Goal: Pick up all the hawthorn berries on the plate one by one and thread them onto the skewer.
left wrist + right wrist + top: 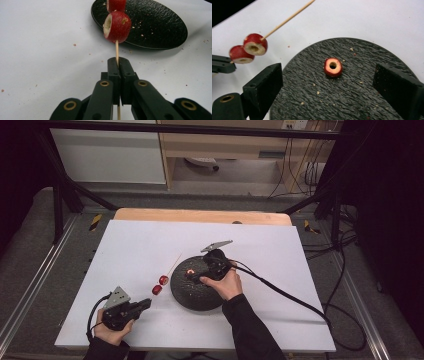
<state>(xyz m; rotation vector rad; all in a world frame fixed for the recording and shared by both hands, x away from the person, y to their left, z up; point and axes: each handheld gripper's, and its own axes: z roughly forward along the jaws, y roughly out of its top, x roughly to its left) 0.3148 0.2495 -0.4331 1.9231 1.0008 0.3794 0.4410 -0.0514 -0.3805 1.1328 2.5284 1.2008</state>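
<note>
My left tool (117,65) has its jaws pressed together on the lower end of a thin wooden skewer (116,48), near the front-left corner of the bench (135,245); the stick runs up and away toward the middle of the bench, clear of the white surface, and carries two red hollowed fruit pieces (160,285) threaded one behind the other, just beside the left rim of the black plate (200,297); in the left gripper view the nearer piece (117,27) sits above the jaws with its pale cut face turned left; I see my right tool (328,82) hanging over the plate, jaws standing wide apart with nothing between the pads; a third red ring (333,67), cored through, lies flat on the plate's dark textured surface between and beyond those jaws; crumbs are scattered over the plate and the bench around it; the plate sits near the middle of the bench, a little toward the front edge.
</note>
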